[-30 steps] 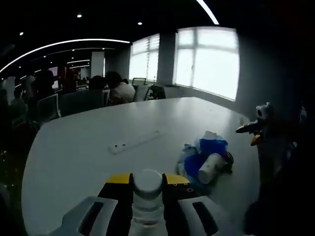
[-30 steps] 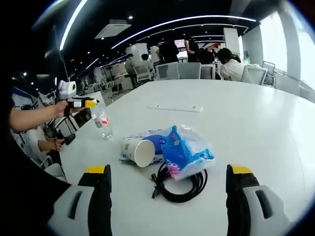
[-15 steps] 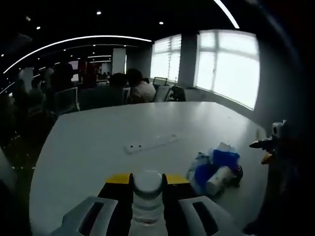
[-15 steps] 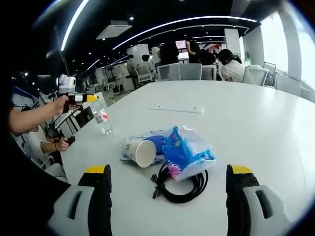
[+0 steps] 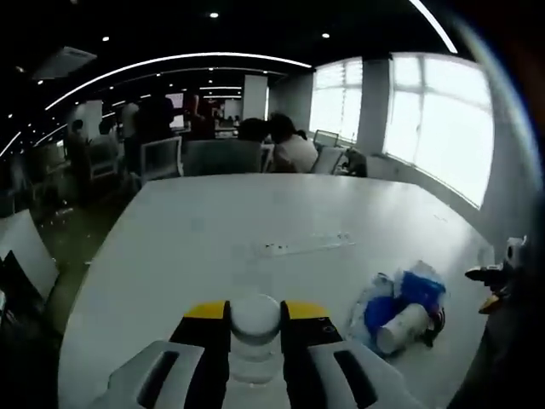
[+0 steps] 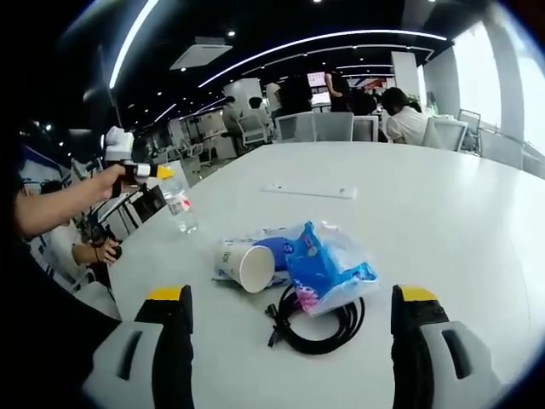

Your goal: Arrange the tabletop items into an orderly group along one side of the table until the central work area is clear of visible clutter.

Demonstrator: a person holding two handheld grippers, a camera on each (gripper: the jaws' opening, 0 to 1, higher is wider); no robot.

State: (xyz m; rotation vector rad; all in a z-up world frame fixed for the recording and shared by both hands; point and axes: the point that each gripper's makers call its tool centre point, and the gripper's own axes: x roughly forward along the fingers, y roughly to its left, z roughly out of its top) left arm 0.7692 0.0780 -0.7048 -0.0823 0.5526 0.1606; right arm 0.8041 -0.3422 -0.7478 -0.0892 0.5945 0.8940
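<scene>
While the water bottle [image 6: 179, 204] hangs in the left gripper [image 5: 255, 341] near the table [image 5: 196, 230] edge, clamped just under its white cap so it stays upright, the rest of the clutter sits bunched in one heap further in. Seen from the right gripper view, the bottle is off to the left of that heap, well apart from it, and looks lifted a bit off the surface, though I can't be sure. My guess is it's being carried toward one side to start the tidy row.

The heap itself: a paper cup [image 6: 252, 265] on its side with its mouth facing the camera, touching a blue and white plastic bag [image 6: 324, 266], and a coiled black cable [image 6: 319, 324] tucked under the bag's near edge. Beyond the heap lies a flat white power strip [image 6: 308, 190], alone.

The right gripper [image 6: 289, 341] is spread wide with nothing in it, pointed at the heap, probably lined up to grab the cup or bag next
</scene>
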